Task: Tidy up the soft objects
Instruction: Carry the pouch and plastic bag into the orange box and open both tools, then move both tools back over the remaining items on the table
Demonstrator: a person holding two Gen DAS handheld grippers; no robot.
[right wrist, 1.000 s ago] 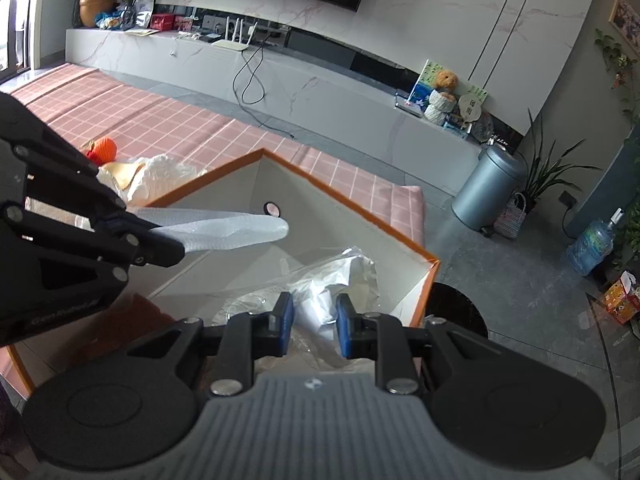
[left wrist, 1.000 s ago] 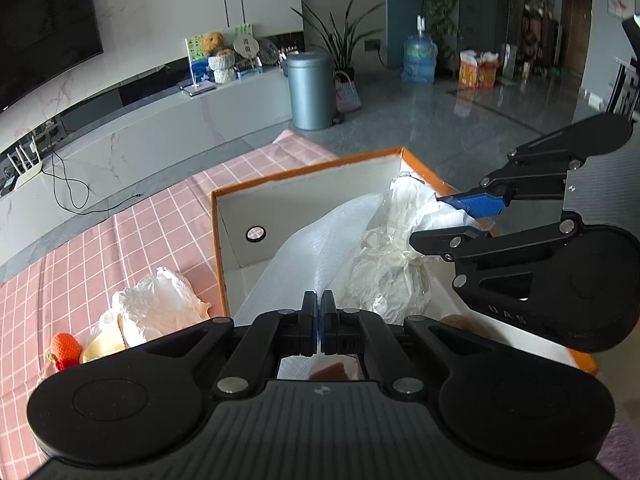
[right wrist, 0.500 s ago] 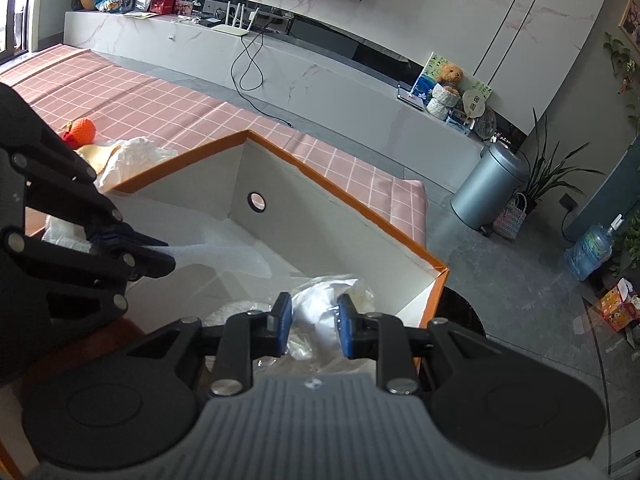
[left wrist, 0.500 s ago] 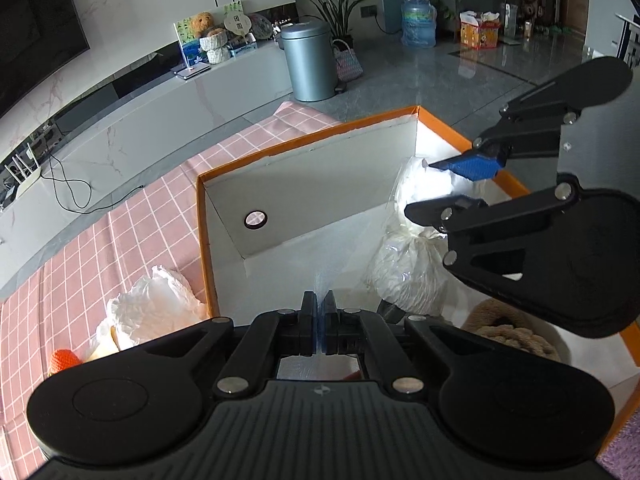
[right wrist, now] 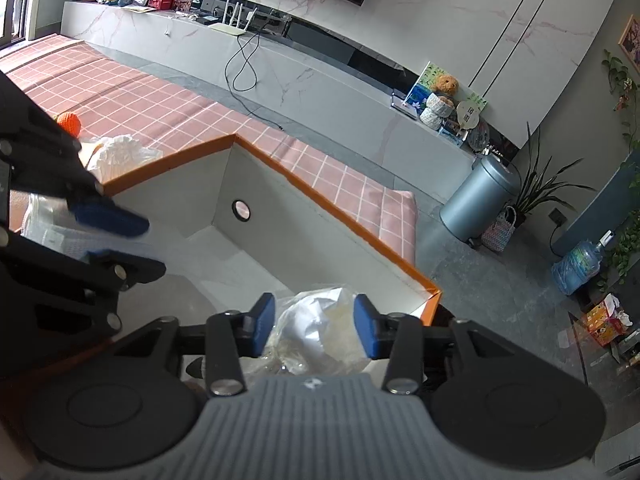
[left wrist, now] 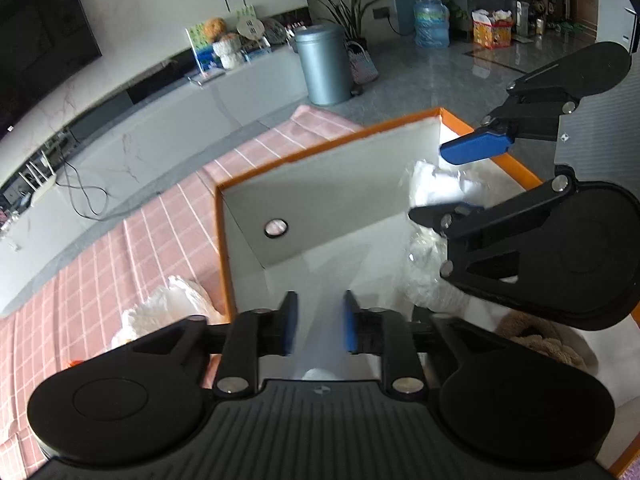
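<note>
Nearest, the left tongs (left wrist: 317, 323) have just been opening; their pads stand apart, with a blurred white sheet (left wrist: 326, 312) slipping between them, its length running toward 12 o'clock into the orange-rimmed box (left wrist: 360, 133). The right tongs (right wrist: 314, 330) have also just spread, released around the crumpled plastic bag (right wrist: 316, 328). Farther off at 10 o'clock, another white bag (right wrist: 116, 152) waits on the checked surface (right wrist: 168, 108), nearer the left hand.

Plastic bag (right wrist: 320, 328) lies in box (right wrist: 336, 220); tissue wad (right wrist: 116, 154) outside.
</note>
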